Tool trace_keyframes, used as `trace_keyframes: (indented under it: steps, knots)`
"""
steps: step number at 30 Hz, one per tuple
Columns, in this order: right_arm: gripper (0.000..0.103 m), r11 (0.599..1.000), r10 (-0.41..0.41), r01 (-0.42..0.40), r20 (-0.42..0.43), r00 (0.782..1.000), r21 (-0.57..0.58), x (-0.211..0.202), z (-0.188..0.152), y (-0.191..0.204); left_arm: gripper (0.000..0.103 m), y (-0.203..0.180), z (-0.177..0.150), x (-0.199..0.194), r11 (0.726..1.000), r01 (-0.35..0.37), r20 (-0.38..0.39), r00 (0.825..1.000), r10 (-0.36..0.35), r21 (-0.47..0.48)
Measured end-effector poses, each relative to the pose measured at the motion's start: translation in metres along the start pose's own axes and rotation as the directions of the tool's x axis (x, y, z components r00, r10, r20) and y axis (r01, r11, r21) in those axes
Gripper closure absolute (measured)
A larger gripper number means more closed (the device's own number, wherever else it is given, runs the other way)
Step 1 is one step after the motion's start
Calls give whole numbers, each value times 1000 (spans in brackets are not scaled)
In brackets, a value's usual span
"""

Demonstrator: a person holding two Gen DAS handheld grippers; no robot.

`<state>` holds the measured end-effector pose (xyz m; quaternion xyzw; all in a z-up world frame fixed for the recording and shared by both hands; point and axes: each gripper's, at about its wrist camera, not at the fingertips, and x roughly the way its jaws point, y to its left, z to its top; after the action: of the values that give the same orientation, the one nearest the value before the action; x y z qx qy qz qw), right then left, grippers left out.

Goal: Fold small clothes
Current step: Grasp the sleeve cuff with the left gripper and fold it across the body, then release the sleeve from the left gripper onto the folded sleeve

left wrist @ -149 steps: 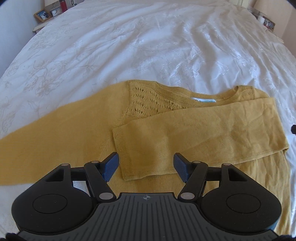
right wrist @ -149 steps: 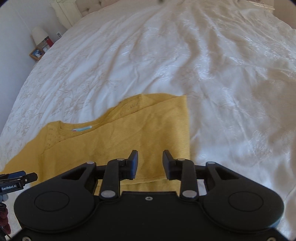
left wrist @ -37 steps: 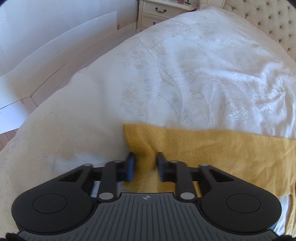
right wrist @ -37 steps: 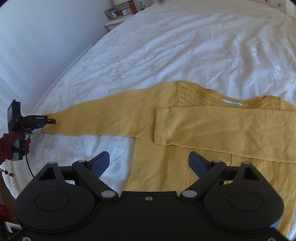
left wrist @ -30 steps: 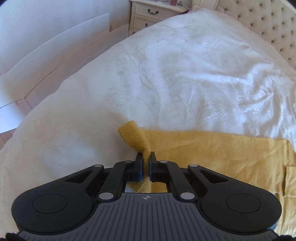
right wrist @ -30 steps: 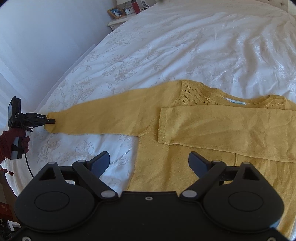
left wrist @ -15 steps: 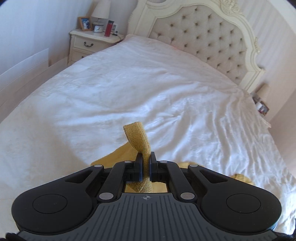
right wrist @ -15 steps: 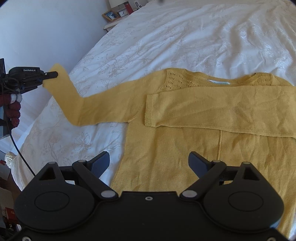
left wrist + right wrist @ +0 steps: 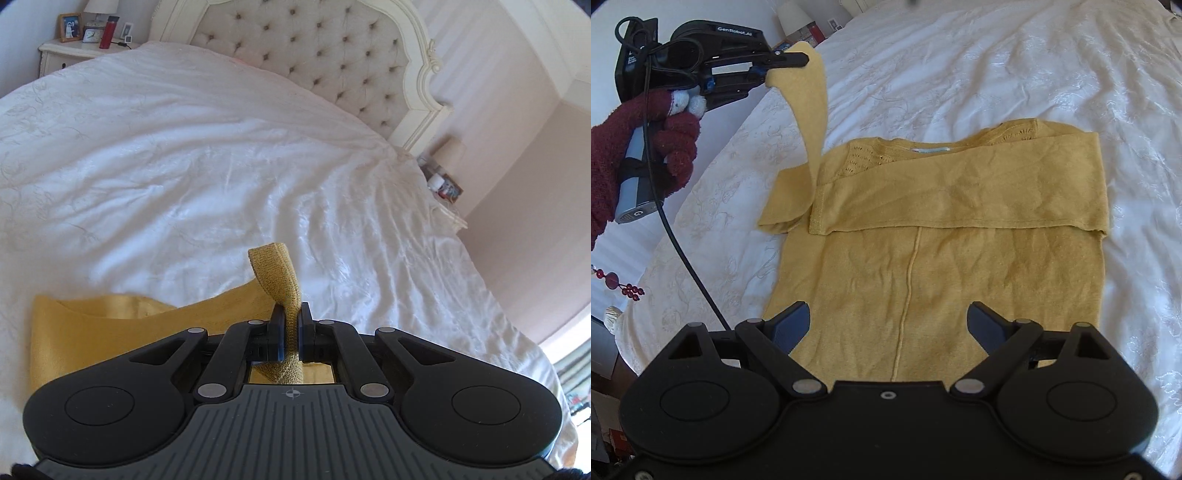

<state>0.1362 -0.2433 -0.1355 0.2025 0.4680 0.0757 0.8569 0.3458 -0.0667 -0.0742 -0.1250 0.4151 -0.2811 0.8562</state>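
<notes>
My left hand-held gripper (image 9: 290, 334) is clamped tight on the cuff of the sleeve (image 9: 809, 96), and I have that sleeve lifted off the bed (image 9: 1015, 59), hanging in a long strip down to the shoulder of the yellow sweater (image 9: 960, 266). From the right wrist view I see the same gripper (image 9: 803, 59) at the upper left, held by a hand in a dark red glove (image 9: 639, 140), with a black cable (image 9: 683, 254) trailing down from it. The sweater lies flat on the white bed cover, neck toward the far side, its other sleeve (image 9: 960, 192) already folded straight across the chest. My right hand-held gripper (image 9: 888, 326) stands wide with nothing between its fingers, hovering over the lower part of the sweater, close to the centre seam. From the left wrist view I see a tufted headboard (image 9: 295, 48) and a bedside table (image 9: 77, 50) beyond the bed.
</notes>
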Motion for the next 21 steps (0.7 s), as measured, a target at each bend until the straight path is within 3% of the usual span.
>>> trace_keyframes:
  steps: [7, 9, 16, 21]
  knots:
    - [10, 999, -24, 24, 1, 1000, 24, -18, -4, -36, 95, -43, -46, 62, 996, -49, -140, 988, 59, 73]
    - [10, 999, -27, 27, 4, 1000, 34, -20, -3, -41, 88, -50, -55, 66, 994, -52, -168, 984, 67, 95]
    - [10, 996, -58, 57, 20, 998, 72, -8, 6, -52, 75, -59, -70, 35, 979, -46, -120, 990, 71, 199]
    - [10, 993, -71, 66, 49, 996, 98, 8, 28, -54, 73, -19, -90, 12, 963, -164, -113, 975, 191, 216]
